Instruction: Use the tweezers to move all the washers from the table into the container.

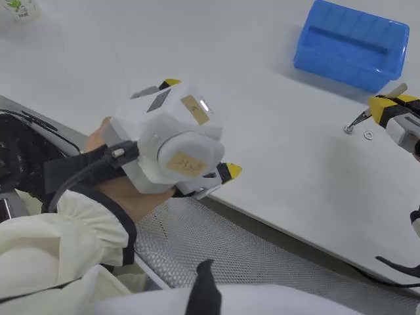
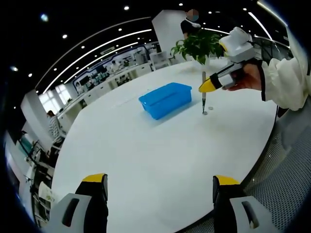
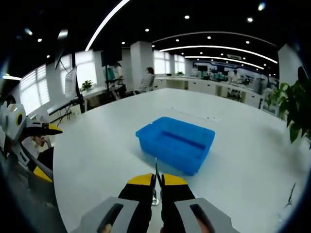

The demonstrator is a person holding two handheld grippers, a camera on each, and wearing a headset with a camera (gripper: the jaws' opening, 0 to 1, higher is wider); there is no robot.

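Two washers (image 1: 369, 135) on table (image 1: 262, 138) (outside blue container (image 1: 351, 42)); right tongs (image 3: 156, 180) clamp tweezers (image 1: 358, 119); left tongs (image 2: 160, 180) wide apart.

Head view downward, all share container (image 1: 351, 42)

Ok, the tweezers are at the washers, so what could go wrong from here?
1. The tweezers reach one washer with a second washer close beside it; a slip may flick either across the smooth table.
2. The container stands apart from them, so a weakly pinched washer might drop on the way.
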